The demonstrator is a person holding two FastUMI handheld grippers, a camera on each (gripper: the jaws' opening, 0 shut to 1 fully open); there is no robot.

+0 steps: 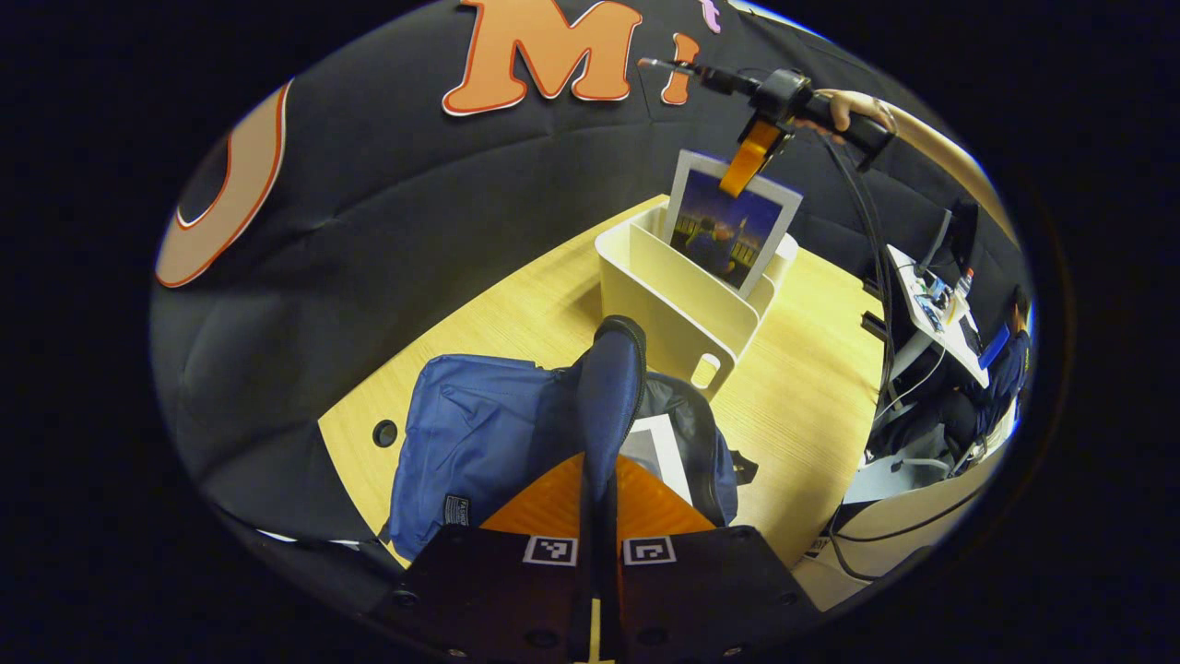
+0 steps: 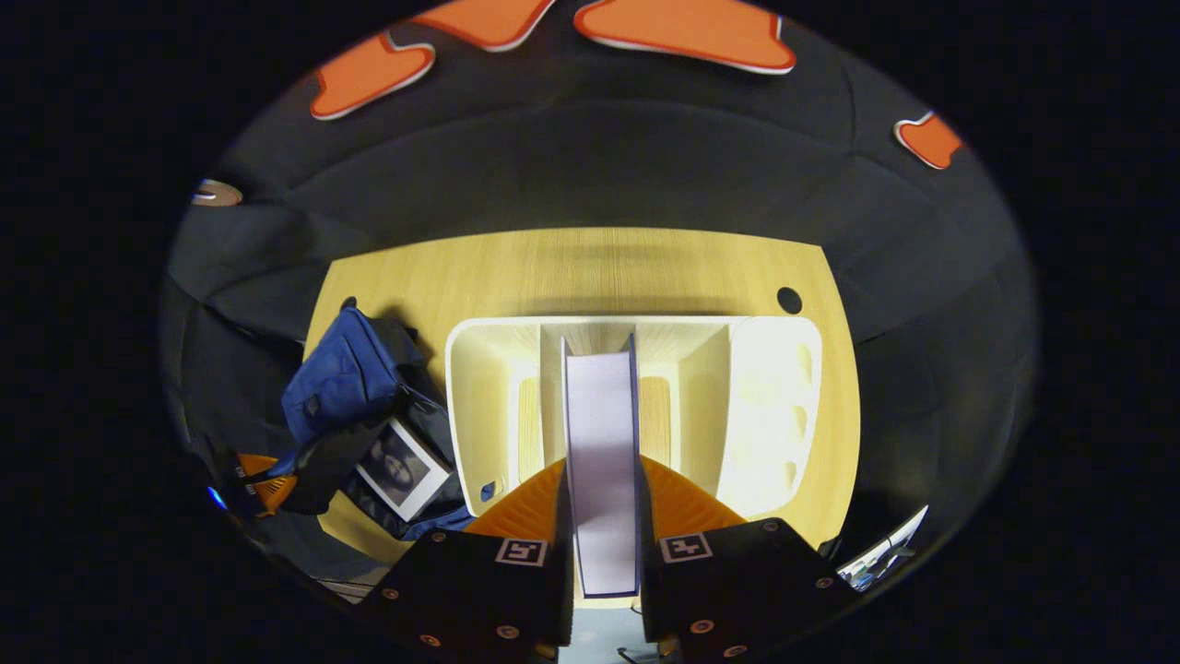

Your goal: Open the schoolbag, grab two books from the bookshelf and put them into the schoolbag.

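While both tongs are occupied, the parts read as follows.

Left tongs point(image 1: 599, 498): clamped on the raised blue flap point(image 1: 610, 397) of the schoolbag, both orange fingers pressed against its sides, as the left gripper view shows.

Schoolbag point(image 1: 479, 433): blue, lying on the worktop point(image 1: 811, 387) beside the bookshelf, its mouth held apart – a first book point(image 1: 662, 452) with a white border already lies inside.

First book, right gripper view point(image 2: 403, 466): seen face up in the bag's dark lining.

Right tongs point(image 2: 601, 516): closed on the second book point(image 2: 601, 461), one orange finger on each cover, page edges facing the camera.

Second book, left gripper view point(image 1: 728, 226): upright, gripped at its top edge by the right tongs point(image 1: 751, 157), its lower part within the bookshelf's compartment – whether it touches the floor of the compartment cannot be told.

Bookshelf point(image 2: 765, 397): cream divided holder standing on the worktop, just beside the schoolbag.

Hand point(image 1: 853, 109): holds the right gripper's handle above the bookshelf.
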